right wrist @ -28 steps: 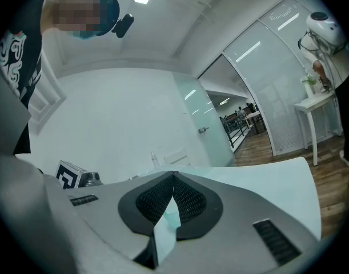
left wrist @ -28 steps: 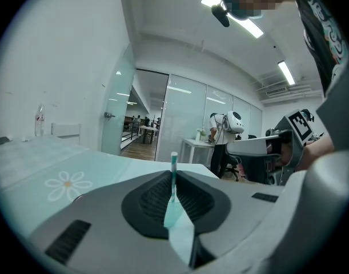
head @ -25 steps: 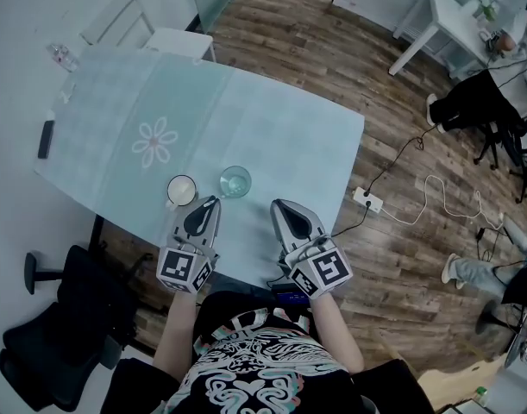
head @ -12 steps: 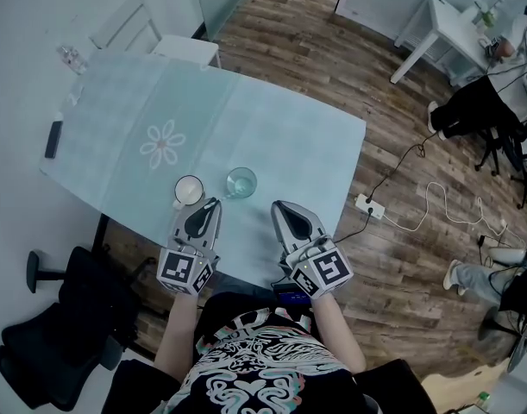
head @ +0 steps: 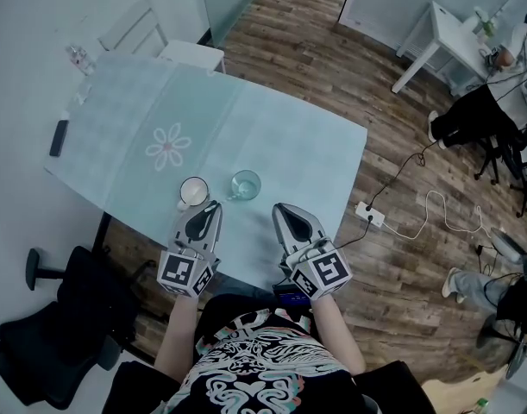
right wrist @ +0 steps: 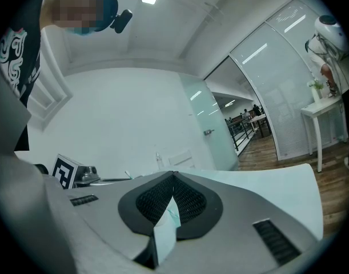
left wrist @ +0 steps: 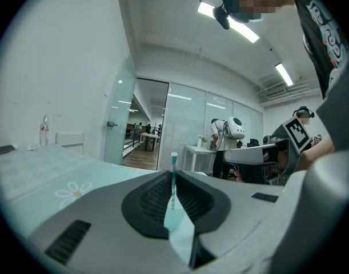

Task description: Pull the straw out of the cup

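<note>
Straw is pinched upright between the fingers of the left gripper, its striped top standing above them — its lower end is hidden behind them. The fingers of the right gripper are pressed together, with nothing held. The glass cup is seen near the near edge of the bench, beside a white mug — just beyond the left gripper's tip.

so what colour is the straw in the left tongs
Teal and white stripes. The straw shows best in the left gripper view.
</note>
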A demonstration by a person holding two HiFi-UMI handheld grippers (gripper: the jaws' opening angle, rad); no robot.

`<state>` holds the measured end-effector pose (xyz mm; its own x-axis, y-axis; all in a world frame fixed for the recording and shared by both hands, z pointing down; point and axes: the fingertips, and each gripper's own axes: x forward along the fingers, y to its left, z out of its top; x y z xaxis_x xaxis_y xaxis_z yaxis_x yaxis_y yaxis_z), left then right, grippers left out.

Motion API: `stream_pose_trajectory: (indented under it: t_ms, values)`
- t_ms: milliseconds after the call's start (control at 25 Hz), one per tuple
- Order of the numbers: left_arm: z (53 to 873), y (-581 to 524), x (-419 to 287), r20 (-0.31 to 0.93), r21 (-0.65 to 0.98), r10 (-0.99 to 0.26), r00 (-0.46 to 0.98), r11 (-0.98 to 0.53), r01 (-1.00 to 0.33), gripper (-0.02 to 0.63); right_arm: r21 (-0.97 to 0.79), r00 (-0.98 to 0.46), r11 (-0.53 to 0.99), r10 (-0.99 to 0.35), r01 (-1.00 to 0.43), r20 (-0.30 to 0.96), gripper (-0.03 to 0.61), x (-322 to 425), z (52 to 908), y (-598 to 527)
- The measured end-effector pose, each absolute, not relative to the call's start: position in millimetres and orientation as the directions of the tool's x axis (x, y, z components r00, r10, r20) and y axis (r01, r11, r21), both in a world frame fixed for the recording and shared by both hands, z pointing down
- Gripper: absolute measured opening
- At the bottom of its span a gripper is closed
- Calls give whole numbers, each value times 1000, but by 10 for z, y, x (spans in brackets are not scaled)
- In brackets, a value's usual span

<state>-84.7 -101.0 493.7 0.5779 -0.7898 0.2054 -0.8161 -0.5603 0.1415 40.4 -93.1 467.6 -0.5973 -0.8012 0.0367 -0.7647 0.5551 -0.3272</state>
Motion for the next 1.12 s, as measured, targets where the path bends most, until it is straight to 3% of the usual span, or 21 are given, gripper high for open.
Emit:
stream_pose_trajectory:
  t_ms: [1120]
  values:
    - [4650,-977,-1135,142,153,-837,529,-509,-847,32,-303,-610,573,-792,-761,34,25,311,4541,-1012]
